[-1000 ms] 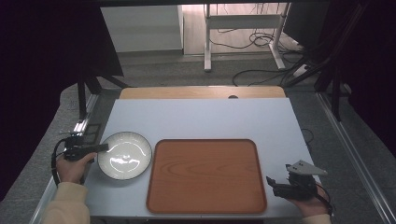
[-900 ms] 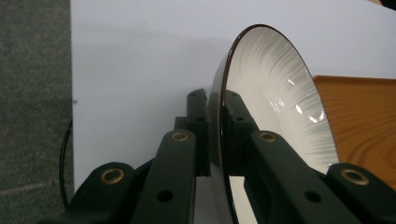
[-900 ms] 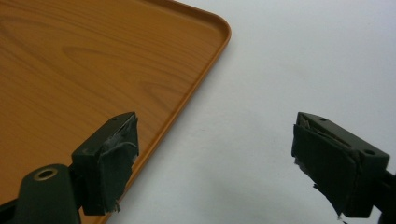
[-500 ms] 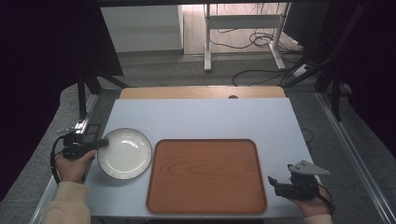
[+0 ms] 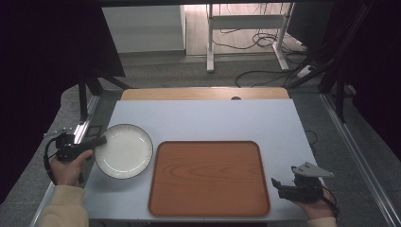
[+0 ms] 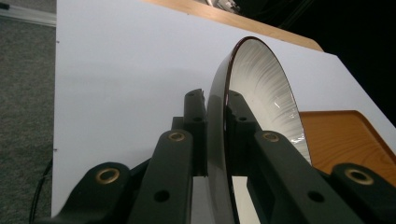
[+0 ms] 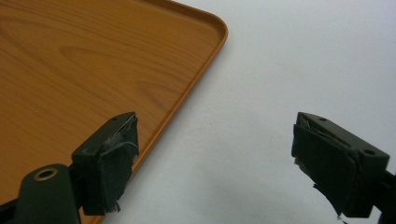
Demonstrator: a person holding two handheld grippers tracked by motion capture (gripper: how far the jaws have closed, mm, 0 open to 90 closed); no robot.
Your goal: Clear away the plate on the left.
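Note:
A white plate with a dark rim point(image 5: 124, 150) hangs just above the white table, left of the wooden tray point(image 5: 209, 177). My left gripper point(image 5: 99, 141) is shut on the plate's left rim. In the left gripper view the plate point(image 6: 261, 88) stands edge-on between the two black jaws, and the left gripper point(image 6: 215, 100) pinches its rim. My right gripper point(image 5: 276, 185) rests low at the tray's right front corner, held by a hand. Seen from the right gripper view, the right gripper point(image 7: 215, 144) is open with nothing between its pads, and the tray's corner point(image 7: 93, 60) lies to its left.
The white table point(image 5: 208, 118) has a bare stretch behind the tray and a wooden strip point(image 5: 203, 93) along its far edge. Beyond it are a white desk frame point(image 5: 246, 33) and cables on the floor point(image 5: 265, 71). Metal rails run down both sides.
The left gripper has lifted the plate off the table and carried it slightly up and toward the tray. The right gripper has stayed put.

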